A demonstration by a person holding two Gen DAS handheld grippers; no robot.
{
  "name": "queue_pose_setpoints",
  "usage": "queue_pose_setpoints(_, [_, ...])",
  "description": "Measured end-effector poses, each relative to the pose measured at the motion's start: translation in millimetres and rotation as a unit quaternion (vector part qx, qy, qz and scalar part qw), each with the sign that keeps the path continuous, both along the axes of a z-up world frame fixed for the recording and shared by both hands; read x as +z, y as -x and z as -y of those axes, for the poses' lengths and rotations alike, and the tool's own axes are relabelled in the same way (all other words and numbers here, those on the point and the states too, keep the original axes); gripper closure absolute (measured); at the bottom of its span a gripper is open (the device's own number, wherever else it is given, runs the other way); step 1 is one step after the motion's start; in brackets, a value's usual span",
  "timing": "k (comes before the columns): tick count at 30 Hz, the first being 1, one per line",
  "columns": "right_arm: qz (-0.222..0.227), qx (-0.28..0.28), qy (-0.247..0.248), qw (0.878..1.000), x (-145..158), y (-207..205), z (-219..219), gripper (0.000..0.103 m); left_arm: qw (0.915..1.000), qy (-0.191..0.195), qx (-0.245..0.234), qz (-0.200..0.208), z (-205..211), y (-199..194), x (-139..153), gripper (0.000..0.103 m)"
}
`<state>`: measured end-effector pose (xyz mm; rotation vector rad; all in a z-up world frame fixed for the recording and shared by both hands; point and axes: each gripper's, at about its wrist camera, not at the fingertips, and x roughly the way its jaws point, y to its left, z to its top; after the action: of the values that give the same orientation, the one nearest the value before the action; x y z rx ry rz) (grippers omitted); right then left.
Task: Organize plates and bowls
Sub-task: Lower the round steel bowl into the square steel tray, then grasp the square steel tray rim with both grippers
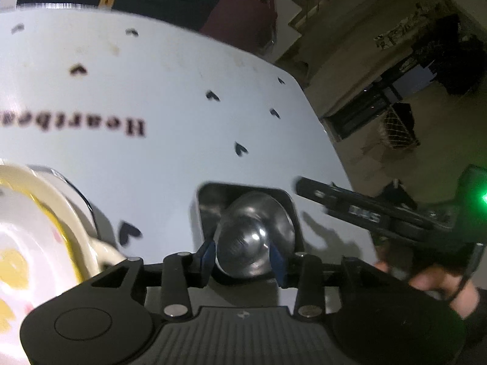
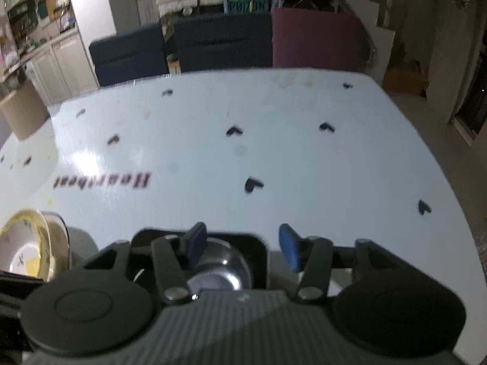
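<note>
White table [image 2: 274, 158], black hearts

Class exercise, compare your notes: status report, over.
Left gripper astride steel bowl, grip unclear. Right gripper open, empty. Bowl on square plate. Bowl stack alongside.

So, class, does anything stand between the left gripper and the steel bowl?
Nothing visible does. The left gripper straddles the steel bowl in its dark square dish; the stacked bowls sit off to the left.

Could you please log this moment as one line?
left gripper: astride steel bowl | right gripper: open, empty | stacked bowls: left
</note>
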<state>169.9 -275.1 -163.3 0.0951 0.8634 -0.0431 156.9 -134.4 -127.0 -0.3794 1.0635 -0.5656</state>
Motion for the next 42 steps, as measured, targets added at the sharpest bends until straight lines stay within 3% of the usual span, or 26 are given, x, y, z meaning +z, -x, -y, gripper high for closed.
queue_pose_setpoints(5, [-0.011, -0.011, -0.005, 1.000, 0.7, 4.7, 22.7, 0.041, 0.9983, -0.049, -0.001, 0.032, 3.7, -7.1, 1.3, 0.064])
queue_pose_setpoints(10, [-0.046, 0.015, -0.001, 0.999, -12.7, 6.5, 24.4, 0.069, 0.9935, -0.100, -0.008, 0.054, 11.1, -12.0, -1.4, 0.065])
queue_pose_setpoints(13, [-0.070, 0.032, 0.015, 0.997, -22.3, 5.1, 19.4, 0.078, 0.9920, -0.114, -0.010, 0.052, 13.3, -14.0, -5.8, 0.065])
queue_pose_setpoints(18, [-0.099, 0.046, 0.035, 0.993, -33.6, 0.3, 13.3, 0.082, 0.9907, -0.128, -0.013, 0.046, 14.7, -17.6, -13.1, 0.065])
queue_pose_setpoints(22, [-0.103, 0.055, 0.030, 0.993, -33.5, 1.3, 9.7, 0.095, 0.9903, -0.131, -0.014, 0.043, 16.2, -21.0, -17.6, 0.065])
queue_pose_setpoints(25, [-0.105, 0.058, 0.031, 0.992, -35.6, 1.2, 6.8, 0.096, 0.9908, -0.130, -0.012, 0.036, 17.5, -23.2, -21.4, 0.066])
queue_pose_setpoints(37, [-0.109, 0.056, 0.011, 0.992, -38.6, 0.4, 13.4, 0.097, 0.9932, -0.112, -0.027, 0.009, 27.7, -24.2, -30.2, 0.089])
queue_pose_setpoints(42, [-0.108, 0.058, 0.009, 0.992, -39.8, 0.0, 13.5, 0.097, 0.9931, -0.113, -0.031, 0.007, 30.5, -23.1, -31.4, 0.093])
